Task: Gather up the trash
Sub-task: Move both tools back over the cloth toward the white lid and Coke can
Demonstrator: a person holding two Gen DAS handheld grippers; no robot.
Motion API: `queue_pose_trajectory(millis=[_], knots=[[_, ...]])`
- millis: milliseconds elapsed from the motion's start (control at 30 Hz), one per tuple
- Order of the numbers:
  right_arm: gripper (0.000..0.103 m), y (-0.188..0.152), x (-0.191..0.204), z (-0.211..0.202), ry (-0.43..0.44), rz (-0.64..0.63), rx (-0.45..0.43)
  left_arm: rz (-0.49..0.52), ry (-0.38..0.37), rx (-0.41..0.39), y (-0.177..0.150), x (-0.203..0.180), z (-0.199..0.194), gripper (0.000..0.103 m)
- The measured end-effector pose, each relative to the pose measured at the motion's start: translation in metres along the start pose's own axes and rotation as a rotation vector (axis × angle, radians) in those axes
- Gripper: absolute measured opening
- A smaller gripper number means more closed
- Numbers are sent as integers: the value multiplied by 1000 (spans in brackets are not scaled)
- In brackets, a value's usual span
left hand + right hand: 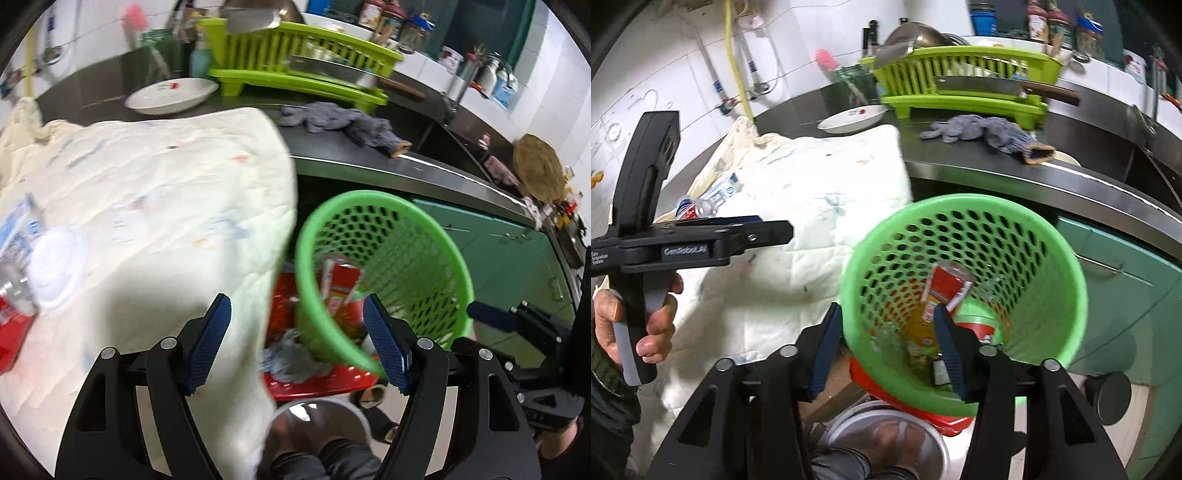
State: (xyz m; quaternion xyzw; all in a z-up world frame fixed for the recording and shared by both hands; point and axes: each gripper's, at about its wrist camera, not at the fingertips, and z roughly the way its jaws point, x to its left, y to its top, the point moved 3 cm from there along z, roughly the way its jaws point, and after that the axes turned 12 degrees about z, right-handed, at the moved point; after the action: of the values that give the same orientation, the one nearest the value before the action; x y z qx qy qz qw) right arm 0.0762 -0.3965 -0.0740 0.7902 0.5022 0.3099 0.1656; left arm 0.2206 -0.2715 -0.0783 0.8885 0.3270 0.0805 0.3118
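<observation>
Overhead, left tool [297, 345] (jaws apart), above basket [384, 273]

Waste basket [964, 280]: bright green, perforated with a hexagonal hole pattern. Cloth [155, 192], left of frame: cream, faint pastel print. Dish rack [295, 62], top: lime green.

Both wrist cameras look forward and down along their own blue-padded fingers, from close above the floor-side edge of the counter. Both views share the green basket [384, 280] [964, 295], the white quilt [147, 206] [798, 206] on its left, and the far lime dish rack [295, 62] [960, 77]. The right wrist view also takes in the left gripper [775, 230] at its near left.
</observation>
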Motion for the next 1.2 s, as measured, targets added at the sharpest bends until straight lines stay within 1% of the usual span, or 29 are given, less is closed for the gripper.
queue_pose_trajectory(millis=[267, 433, 467, 633, 700, 767, 900, 933, 1033, 1100, 1200], knots=[[51, -3, 37, 17, 48, -53, 31, -73, 79, -27, -29, 51, -37, 73], [51, 3, 69, 27, 89, -101, 45, -120, 134, -51, -46, 79, -63, 73], [51, 5, 78, 30, 102, -115, 49, -126, 158, -55, -49, 86, -70, 73], [58, 12, 120, 42, 146, -174, 58, -186, 243, -68, -70, 125, -104, 73], [62, 16, 135, 46, 171, -187, 67, -206, 263, -73, -77, 139, -115, 73], [63, 18, 149, 52, 191, -196, 73, -232, 284, -80, -85, 156, -127, 73], [63, 23, 176, 66, 224, -213, 97, -224, 290, -67, -95, 177, -137, 73], [63, 25, 181, 70, 227, -216, 104, -212, 283, -59, -96, 180, -136, 73], [63, 29, 193, 81, 229, -229, 116, -178, 293, -26, -99, 192, -129, 73], [63, 33, 199, 89, 224, -245, 121, -170, 301, -18, -99, 196, -125, 73], [63, 38, 208, 101, 226, -272, 130, -186, 296, -29, -99, 204, -127, 73]])
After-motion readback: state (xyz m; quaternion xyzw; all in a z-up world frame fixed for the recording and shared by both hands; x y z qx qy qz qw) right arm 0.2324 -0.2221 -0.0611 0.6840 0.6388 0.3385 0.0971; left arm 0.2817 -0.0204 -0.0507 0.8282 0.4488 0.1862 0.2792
